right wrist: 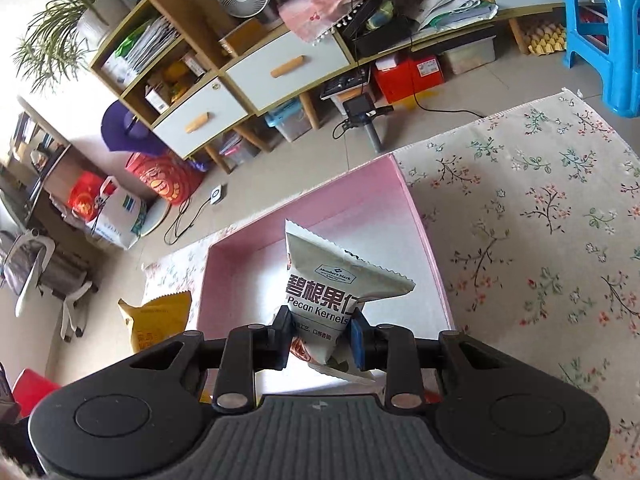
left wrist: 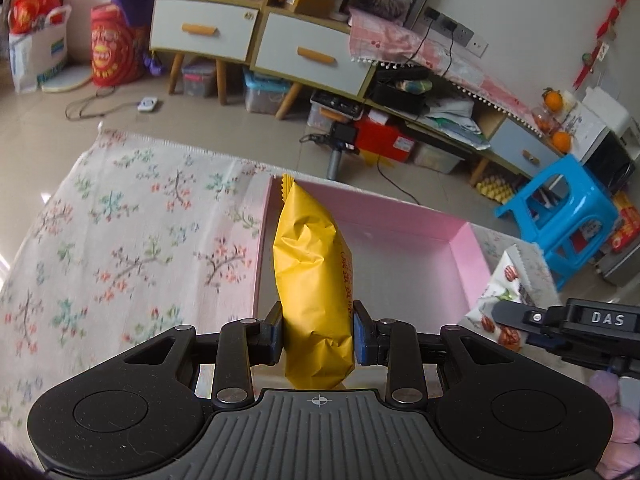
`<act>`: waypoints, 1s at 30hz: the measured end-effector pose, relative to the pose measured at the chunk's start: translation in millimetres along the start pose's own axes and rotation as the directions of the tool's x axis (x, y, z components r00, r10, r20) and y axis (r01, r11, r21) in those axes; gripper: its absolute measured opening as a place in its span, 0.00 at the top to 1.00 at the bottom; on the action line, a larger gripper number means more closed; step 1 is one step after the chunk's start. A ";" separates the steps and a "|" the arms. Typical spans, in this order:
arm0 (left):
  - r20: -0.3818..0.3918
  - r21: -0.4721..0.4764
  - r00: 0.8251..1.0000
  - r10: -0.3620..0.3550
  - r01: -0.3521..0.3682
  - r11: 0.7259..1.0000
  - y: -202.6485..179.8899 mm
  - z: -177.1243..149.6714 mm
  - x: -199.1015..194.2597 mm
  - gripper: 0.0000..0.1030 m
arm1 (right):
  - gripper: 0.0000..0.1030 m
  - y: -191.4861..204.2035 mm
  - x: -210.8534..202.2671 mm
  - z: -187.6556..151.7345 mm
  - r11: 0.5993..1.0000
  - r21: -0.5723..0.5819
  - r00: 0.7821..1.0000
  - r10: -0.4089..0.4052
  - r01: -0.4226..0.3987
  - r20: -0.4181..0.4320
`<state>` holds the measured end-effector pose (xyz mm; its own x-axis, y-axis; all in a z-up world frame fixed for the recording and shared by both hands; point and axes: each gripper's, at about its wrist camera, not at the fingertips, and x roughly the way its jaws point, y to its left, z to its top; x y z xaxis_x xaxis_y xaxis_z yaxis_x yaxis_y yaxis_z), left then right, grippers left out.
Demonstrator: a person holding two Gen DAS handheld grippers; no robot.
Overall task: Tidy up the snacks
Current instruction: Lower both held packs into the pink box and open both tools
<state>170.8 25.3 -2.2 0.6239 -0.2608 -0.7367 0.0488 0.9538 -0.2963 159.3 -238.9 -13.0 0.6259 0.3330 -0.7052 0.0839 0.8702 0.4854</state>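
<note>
Left wrist view: our left gripper (left wrist: 318,334) clamped on yellow snack bag (left wrist: 314,284), held upright over pink box (left wrist: 400,216) at 12 o'clock. Right wrist view: our right gripper (right wrist: 320,340) clamped on pecan kernels packet (right wrist: 332,280), box at 12 o'clock, floral rug (right wrist: 540,220) at 2 o'clock.

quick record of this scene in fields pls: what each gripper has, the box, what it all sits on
left gripper: shut on yellow snack bag, held upright
right gripper: shut on white pecan kernels packet
pink box: open, shallow, no snack seen inside it
surface: floral cloth under the box
both packs: held over the near part of the box
</note>
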 end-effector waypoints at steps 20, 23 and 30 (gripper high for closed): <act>0.010 -0.006 1.000 0.000 0.000 1.000 1.0 -1.7 41.6 0.29 | 0.56 -13.0 23.2 -6.1 0.998 -0.034 0.998 -0.054 0.052 -0.039; 0.013 0.019 1.000 -0.016 0.016 1.000 -3.1 -3.1 36.5 0.18 | 0.41 -11.3 19.0 -5.8 0.997 -0.053 0.998 -0.057 0.055 -0.030; 0.013 0.062 0.999 -0.042 0.041 0.997 -12.7 -9.7 19.4 0.12 | 0.24 -2.6 -2.2 -12.5 0.986 -0.155 0.998 -0.063 0.064 0.006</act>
<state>174.8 6.7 -18.6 0.6312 -0.2990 -0.7157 0.1229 0.9496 -0.2884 148.1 -237.4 -19.1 0.6241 0.2749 -0.7314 0.0021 0.9355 0.3533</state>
